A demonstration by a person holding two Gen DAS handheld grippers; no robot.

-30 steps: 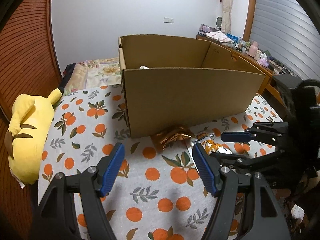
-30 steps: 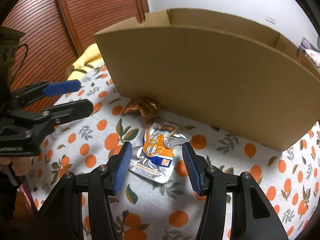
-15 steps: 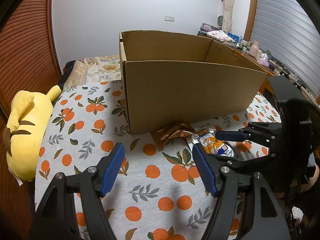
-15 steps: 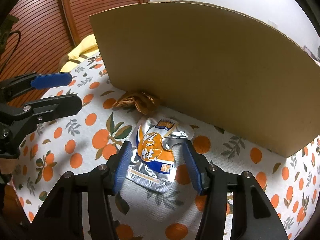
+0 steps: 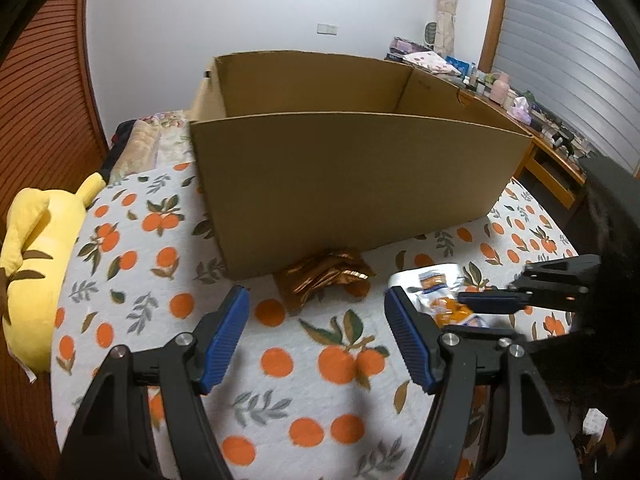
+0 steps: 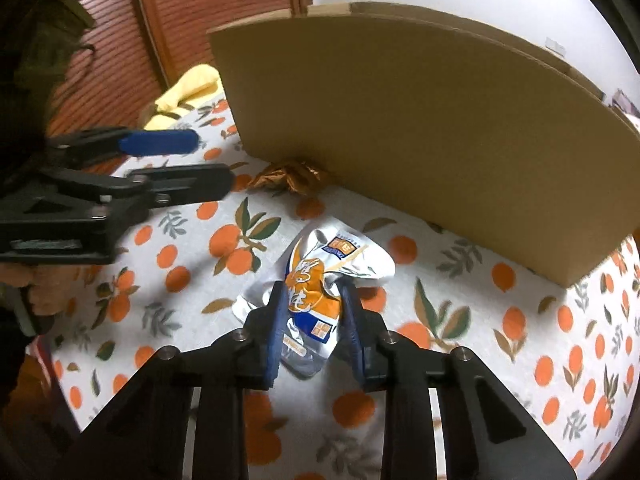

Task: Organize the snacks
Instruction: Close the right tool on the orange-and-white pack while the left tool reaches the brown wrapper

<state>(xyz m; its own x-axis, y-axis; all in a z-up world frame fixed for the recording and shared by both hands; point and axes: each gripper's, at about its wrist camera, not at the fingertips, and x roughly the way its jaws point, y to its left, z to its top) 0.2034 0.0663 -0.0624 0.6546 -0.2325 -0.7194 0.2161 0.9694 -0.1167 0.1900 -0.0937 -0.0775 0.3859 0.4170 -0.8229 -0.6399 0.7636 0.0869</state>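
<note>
A silver and orange snack pouch [image 6: 320,280] lies on the orange-print cloth in front of a big open cardboard box [image 6: 420,136]. My right gripper [image 6: 314,300] is shut on the pouch, which crumples between the pads. The pouch [image 5: 436,300] and the right gripper [image 5: 500,302] also show at the right of the left wrist view. A crumpled gold-brown wrapper [image 5: 328,276] lies against the box's front wall [image 5: 352,184]. My left gripper [image 5: 318,336] is open and empty, just short of the wrapper; it also shows in the right wrist view [image 6: 172,160].
A yellow plush toy [image 5: 36,256] lies at the left edge of the cloth-covered surface [image 5: 280,364]. A cluttered wooden shelf [image 5: 520,104] runs along the right wall behind the box. A ribbed wooden wall [image 6: 208,16] stands on the left.
My right gripper has closed its pads onto the snack pouch, which was lying flat between open pads before. My left gripper has moved closer to the box and the gold wrapper.
</note>
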